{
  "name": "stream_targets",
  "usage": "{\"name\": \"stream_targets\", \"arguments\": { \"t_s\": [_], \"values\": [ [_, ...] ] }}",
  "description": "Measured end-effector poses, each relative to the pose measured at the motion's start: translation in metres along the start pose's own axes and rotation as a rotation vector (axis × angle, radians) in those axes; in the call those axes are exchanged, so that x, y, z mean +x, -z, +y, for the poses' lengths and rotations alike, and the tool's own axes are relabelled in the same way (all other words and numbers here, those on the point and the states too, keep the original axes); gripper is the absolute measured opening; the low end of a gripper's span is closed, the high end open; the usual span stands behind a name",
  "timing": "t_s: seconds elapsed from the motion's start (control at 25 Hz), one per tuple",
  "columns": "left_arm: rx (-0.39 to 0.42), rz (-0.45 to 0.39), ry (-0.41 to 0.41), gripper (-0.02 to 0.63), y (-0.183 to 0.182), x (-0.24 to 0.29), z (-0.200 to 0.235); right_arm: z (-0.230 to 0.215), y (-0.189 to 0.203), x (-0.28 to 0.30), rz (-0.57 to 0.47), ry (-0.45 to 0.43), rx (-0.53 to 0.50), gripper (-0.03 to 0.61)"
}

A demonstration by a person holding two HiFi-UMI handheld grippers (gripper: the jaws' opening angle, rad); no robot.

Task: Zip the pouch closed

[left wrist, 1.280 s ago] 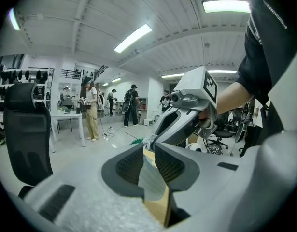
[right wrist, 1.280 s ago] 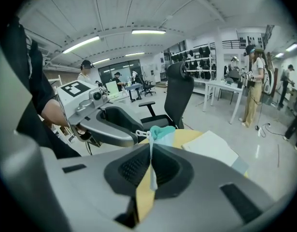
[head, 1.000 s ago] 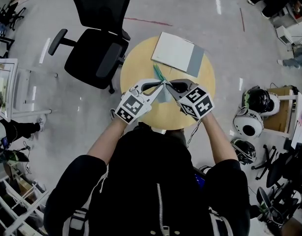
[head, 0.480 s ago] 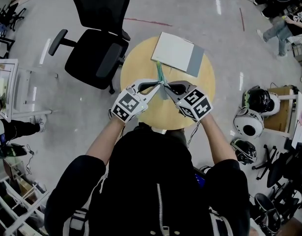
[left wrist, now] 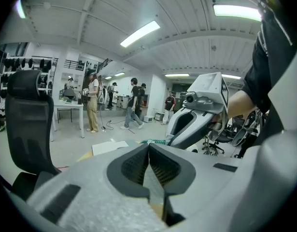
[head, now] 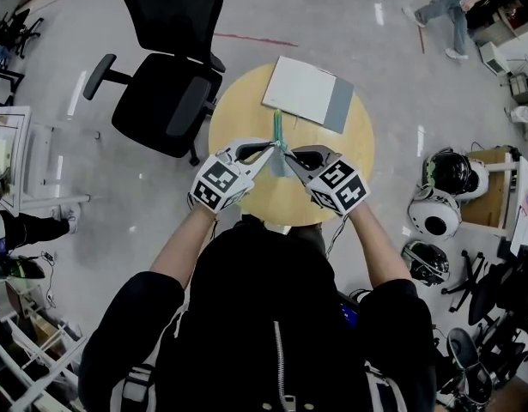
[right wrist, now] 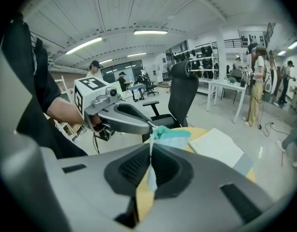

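two pairs of jaws are clamped on one teal pouch (head: 279, 130): left gripper (head: 275, 147) and right gripper (head: 288, 152) meet nearly tip to tip above the round table (head: 236, 117).

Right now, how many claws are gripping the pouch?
2. The left claw pinches the pouch from the left, the right claw from the right; none seems hidden.

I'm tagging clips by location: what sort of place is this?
Probably an open lab or workshop: a black swivel office chair, a round wooden table, black and white helmets, and people standing by a white workbench.
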State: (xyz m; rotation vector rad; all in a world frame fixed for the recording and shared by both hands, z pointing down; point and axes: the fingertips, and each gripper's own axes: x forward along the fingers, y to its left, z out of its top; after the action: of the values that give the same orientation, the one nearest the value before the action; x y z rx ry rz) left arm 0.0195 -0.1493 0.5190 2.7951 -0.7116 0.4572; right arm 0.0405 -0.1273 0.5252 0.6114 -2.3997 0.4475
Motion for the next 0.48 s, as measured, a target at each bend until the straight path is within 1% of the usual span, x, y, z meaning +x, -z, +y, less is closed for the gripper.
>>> {"name": "stream_targets", "arguments": {
  "t_s": [0.2,0.36,0.48],
  "values": [
    [0.010,0.023,-0.007,0.009,0.006,-0.003,0.005,0.003,0.003,0.000,0.002,0.000,0.001,0.011],
    [-0.032,0.015,-0.048,0.009,0.008,-0.008,0.016,0.007,0.004,-0.004,-0.001,-0.001,0.004,0.011],
    [-0.041,0.018,-0.068,0.008,0.012,-0.012,0.024,0.008,0.006,-0.006,-0.004,-0.001,0.006,0.011]
  ]
}}
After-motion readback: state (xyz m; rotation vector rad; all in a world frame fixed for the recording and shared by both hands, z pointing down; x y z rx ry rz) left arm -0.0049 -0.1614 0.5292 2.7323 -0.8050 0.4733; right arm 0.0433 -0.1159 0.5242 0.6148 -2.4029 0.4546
